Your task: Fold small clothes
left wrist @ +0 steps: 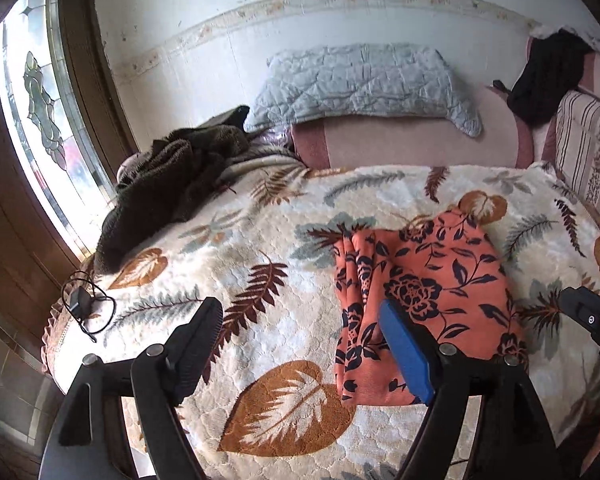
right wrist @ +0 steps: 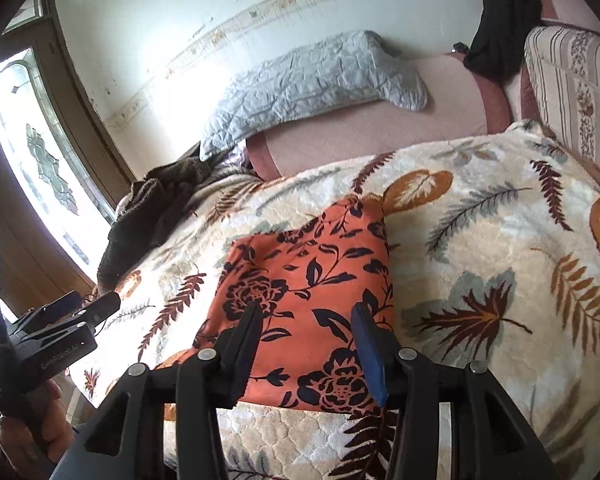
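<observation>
An orange garment with dark navy flowers (left wrist: 428,280) lies folded on the leaf-patterned blanket (left wrist: 260,240). My left gripper (left wrist: 300,328) is open and empty, hovering above the blanket at the garment's left edge, with its blue-padded finger over the cloth. The same garment (right wrist: 312,280) fills the middle of the right wrist view. My right gripper (right wrist: 306,320) is open and empty just above its near part. The left gripper (right wrist: 88,308) also shows at the left of the right wrist view, and the right gripper's tip (left wrist: 588,312) at the right edge of the left wrist view.
A dark brown knitted garment (left wrist: 172,176) is heaped at the blanket's far left. A grey quilted cover (left wrist: 360,80) lies on the pink bed behind. A black garment (left wrist: 548,76) hangs at the far right. A black cable (left wrist: 84,304) lies at the bed's left edge by the window.
</observation>
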`<state>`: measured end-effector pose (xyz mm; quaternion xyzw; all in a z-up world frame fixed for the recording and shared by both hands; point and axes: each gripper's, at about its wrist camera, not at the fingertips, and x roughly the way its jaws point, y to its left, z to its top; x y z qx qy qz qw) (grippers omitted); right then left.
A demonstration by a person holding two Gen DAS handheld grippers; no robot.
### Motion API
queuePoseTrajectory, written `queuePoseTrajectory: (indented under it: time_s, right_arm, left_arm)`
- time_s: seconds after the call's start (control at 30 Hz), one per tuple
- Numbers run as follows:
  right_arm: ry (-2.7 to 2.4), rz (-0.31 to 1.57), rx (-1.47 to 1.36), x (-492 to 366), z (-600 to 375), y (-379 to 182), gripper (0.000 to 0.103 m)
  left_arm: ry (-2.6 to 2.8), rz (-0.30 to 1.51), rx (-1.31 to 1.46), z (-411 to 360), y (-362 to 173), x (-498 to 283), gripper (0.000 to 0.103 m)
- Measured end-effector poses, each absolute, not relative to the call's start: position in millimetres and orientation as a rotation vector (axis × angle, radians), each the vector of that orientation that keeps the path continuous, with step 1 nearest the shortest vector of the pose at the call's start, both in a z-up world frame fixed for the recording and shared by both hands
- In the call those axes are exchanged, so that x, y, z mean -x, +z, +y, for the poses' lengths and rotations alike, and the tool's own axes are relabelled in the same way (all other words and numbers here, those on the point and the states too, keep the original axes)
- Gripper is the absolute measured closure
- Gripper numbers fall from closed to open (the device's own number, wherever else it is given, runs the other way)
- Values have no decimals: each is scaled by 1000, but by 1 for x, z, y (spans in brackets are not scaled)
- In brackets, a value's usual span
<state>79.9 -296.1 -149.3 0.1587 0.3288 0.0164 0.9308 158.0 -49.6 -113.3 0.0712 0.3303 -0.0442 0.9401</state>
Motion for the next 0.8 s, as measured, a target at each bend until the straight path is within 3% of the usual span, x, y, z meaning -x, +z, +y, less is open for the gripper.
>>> queuePoseTrajectory:
  time_s: [0.3,0.33,0.37,0.4,0.7,0.8]
  right_arm:
    - [-12,542,-271,-17,-277,-65,41]
    - [-15,535,-262,-10,-273,-58,40]
    - [-23,530,-253,-3,-270,-52,40]
    - [-28,526,-245,3,-267,-47,40]
    - [-36,479,-205,53,-250,-12,39]
    - [-40,447,-183,67,-245,0,33]
  left_arm:
    - [-82,522,-132,-35,-38,-93,18]
    - [-82,509,-129,-34,-32,-86,13]
    - [-75,493,-122,-31,-26,-78,2]
    - [-63,466,-115,-29,-19,-70,0]
    - [-60,344,-98,-19,24,-16,0]
    - [-58,324,-86,-15,33,-6,0]
